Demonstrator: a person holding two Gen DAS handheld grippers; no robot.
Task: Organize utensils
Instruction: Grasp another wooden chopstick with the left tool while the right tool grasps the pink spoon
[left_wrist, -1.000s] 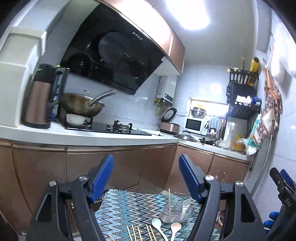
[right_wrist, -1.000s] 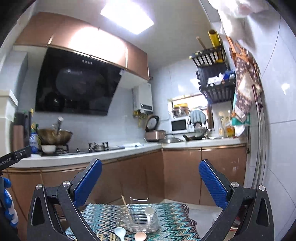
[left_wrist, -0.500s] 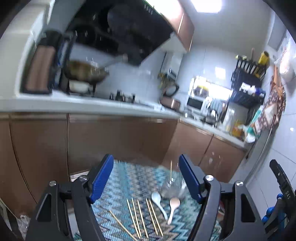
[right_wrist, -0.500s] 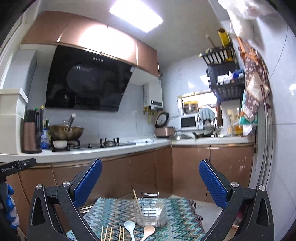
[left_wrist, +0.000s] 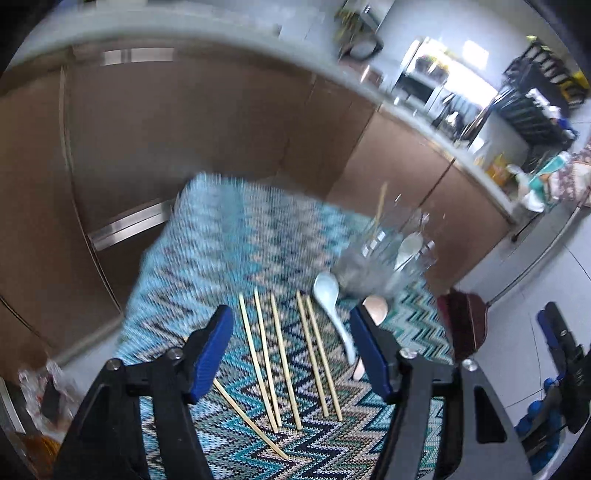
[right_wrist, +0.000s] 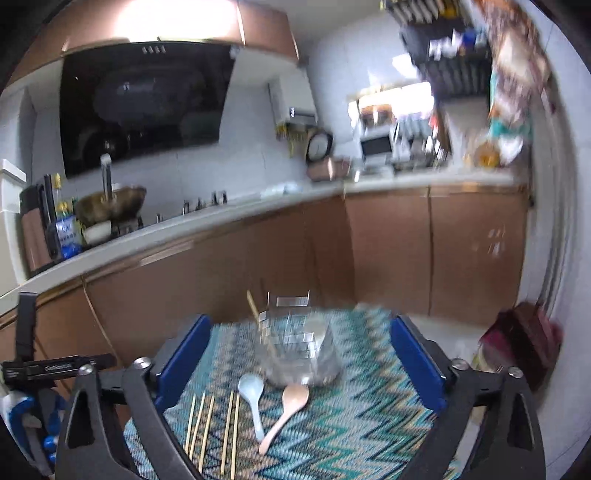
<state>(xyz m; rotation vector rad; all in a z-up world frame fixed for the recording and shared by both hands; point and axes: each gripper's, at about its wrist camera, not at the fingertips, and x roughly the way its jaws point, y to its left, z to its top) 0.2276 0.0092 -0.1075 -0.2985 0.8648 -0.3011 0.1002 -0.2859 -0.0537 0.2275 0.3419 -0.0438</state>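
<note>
Bamboo chopsticks (left_wrist: 284, 358) lie loose in a row on the zigzag cloth (left_wrist: 221, 240), with a white spoon (left_wrist: 332, 306) and a pink spoon (right_wrist: 286, 410) beside them, just short of the clear holder (right_wrist: 299, 347) that already has one chopstick and a spoon standing in it. I have the left gripper (left_wrist: 291, 350) over the chopsticks and the right gripper (right_wrist: 301, 363) facing the holder, both with jaws wide and carrying nothing. I judge this the approach to a pick: next I must lower the left jaws around one thin stick and close squarely, since it lies flat against the cloth.
</note>
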